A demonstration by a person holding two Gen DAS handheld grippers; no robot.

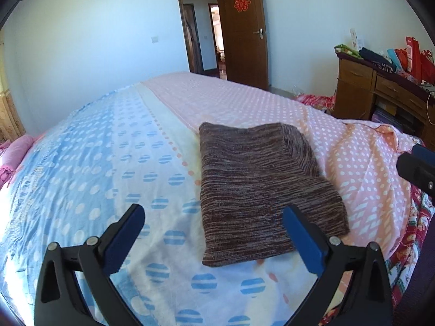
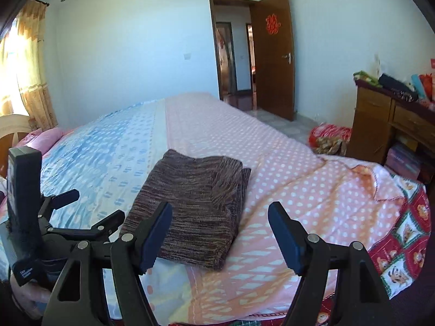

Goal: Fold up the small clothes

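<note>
Here, folded sweater (image 1: pixel 258 190) lies beyond the open hand-held gripper (image 1: pixel 214 217).

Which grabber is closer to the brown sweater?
Hard to call; perhaps the left gripper. Its open fingers sit at the sweater's near-left corner; the right gripper, also open, sits at its near-right.

The folded knit garment (image 1: pixel 261 190) is a brown and grey melange of thin streaks. The bedsheet (image 1: pixel 108 163) beneath it runs blue with white and striped dots on one side, cream in the middle, and pink with white dots on the other (the dots stretch into diamonds near the edge). Both grippers are black with blue pads (image 1: pixel 301 233). The door (image 2: pixel 274 54) is dark brown with a red paper cutting (image 2: pixel 272 24).
</note>
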